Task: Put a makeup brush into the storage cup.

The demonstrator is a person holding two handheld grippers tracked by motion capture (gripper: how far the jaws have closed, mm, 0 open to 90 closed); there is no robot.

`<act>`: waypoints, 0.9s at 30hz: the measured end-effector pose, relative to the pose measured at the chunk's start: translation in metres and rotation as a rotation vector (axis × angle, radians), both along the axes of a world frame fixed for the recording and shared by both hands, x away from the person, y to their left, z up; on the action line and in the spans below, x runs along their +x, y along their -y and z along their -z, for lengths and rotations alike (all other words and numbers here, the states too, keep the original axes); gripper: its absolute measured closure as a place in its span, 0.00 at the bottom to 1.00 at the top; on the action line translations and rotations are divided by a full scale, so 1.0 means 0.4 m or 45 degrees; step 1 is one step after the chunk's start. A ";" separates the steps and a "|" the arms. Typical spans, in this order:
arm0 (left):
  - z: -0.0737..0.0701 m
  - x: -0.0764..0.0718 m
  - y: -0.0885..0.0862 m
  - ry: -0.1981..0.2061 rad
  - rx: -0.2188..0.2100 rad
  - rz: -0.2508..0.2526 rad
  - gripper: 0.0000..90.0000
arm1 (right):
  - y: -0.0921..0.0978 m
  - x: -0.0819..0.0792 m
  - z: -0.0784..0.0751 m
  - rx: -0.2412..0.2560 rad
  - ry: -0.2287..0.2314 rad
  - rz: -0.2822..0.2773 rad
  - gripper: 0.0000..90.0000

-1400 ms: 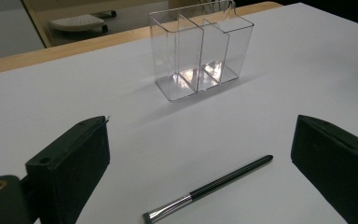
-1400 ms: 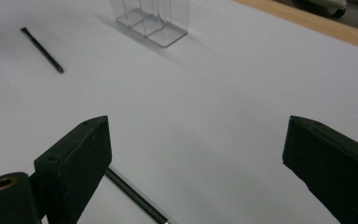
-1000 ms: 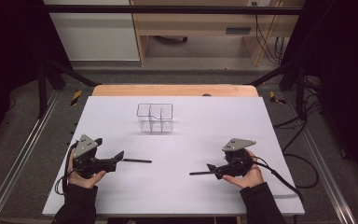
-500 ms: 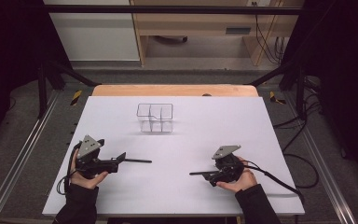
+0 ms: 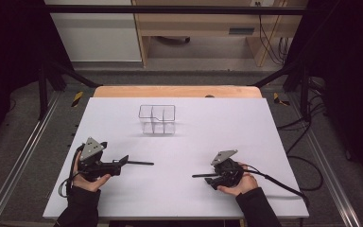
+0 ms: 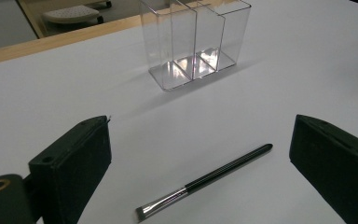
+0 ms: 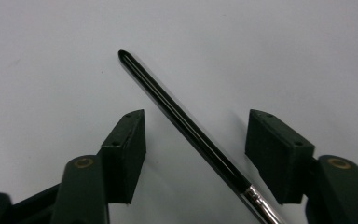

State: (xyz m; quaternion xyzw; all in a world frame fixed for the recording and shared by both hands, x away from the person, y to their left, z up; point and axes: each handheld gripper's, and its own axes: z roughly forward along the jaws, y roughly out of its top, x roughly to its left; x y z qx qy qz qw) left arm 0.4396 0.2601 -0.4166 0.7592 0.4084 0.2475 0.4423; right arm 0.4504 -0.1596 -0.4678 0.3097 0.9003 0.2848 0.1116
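Note:
Two thin black makeup brushes lie on the white table point(image 5: 184, 142). The left brush point(image 5: 139, 163) point(image 6: 214, 175) lies flat between the jaws of my left gripper point(image 5: 123, 161) point(image 6: 203, 126), bristles toward the camera, nothing touching it. My right gripper point(image 5: 212, 176) point(image 7: 196, 116) is low over the right brush point(image 5: 201, 175) point(image 7: 182, 119); its jaws stand apart on either side of the handle, the silver ferrule near the bottom edge. Both grippers are open. A clear three-compartment organizer point(image 5: 157, 118) point(image 6: 193, 42) stands empty at the far middle.
A wooden strip point(image 5: 177, 91) borders the table's far edge, with a shelf unit and cables behind it. Metal rails run along both sides of the table. Each gripper's cable trails off toward the near edge.
My right gripper has shifted left and dropped down around the right brush's handle. The left gripper has barely moved.

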 end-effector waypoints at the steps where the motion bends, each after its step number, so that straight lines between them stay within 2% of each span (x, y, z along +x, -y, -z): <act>1: 0.000 0.000 0.001 0.001 0.000 0.001 0.05 | 0.000 0.000 0.000 0.001 0.001 0.000 0.46; 7: 0.000 0.000 0.000 0.000 0.000 0.001 0.05 | -0.001 0.000 -0.001 0.015 -0.023 -0.001 0.55; 10: 0.001 0.000 0.000 0.002 0.002 0.000 0.05 | -0.001 0.000 -0.003 0.011 -0.024 0.012 0.61; 11: 0.001 0.001 0.000 0.000 0.004 -0.001 0.05 | 0.000 0.000 -0.004 0.007 -0.023 0.022 0.66; 19: 0.003 0.001 0.000 -0.003 0.011 0.000 0.06 | 0.001 0.000 -0.005 0.002 -0.017 0.038 0.75; 27: 0.002 0.001 -0.001 -0.002 0.006 0.001 0.06 | 0.003 0.000 -0.007 -0.008 -0.002 0.057 0.81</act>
